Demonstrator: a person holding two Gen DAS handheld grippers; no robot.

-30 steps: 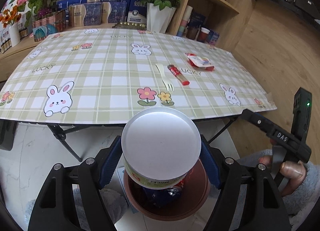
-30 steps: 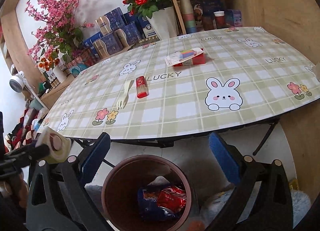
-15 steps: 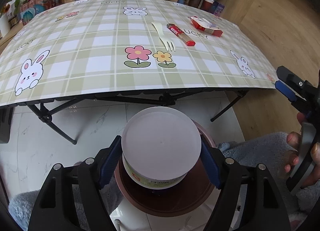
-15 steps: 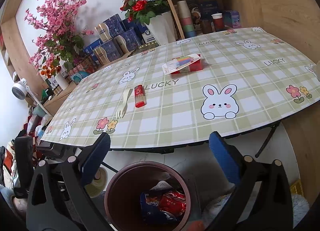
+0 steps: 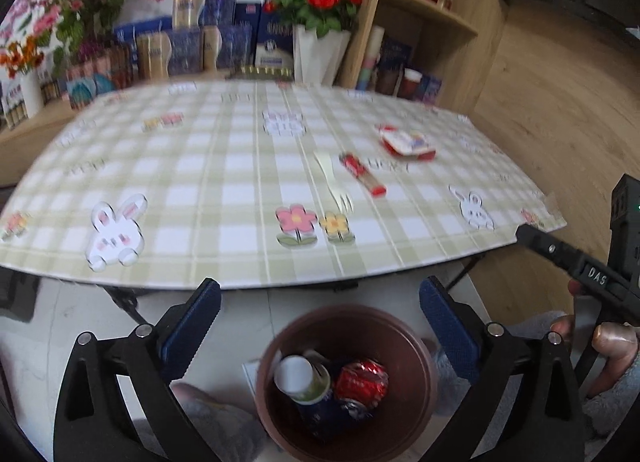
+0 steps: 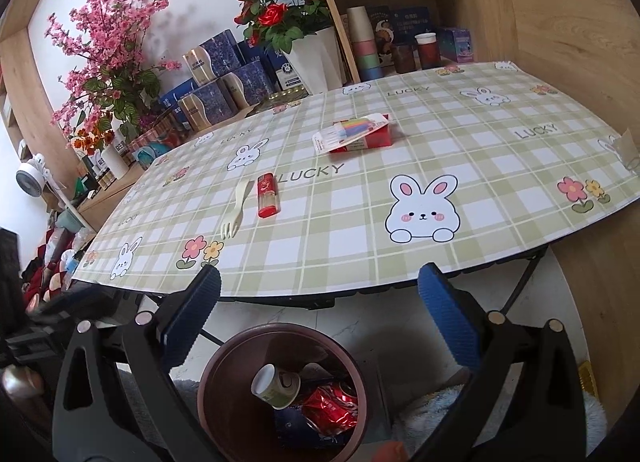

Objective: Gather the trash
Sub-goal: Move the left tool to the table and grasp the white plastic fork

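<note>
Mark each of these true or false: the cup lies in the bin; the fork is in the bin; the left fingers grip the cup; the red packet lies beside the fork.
1. The cup lies in the bin. True.
2. The fork is in the bin. False: it lies on the table.
3. The left gripper grips the cup. False: its fingers are opening with nothing between them.
4. The red packet lies beside the fork. True.

A cup (image 6: 276, 386) lies in the bin (image 6: 224, 358) below the table (image 6: 500, 198) (fork (image 6: 236, 214) left of the lighter (image 6: 267, 196)).
</note>
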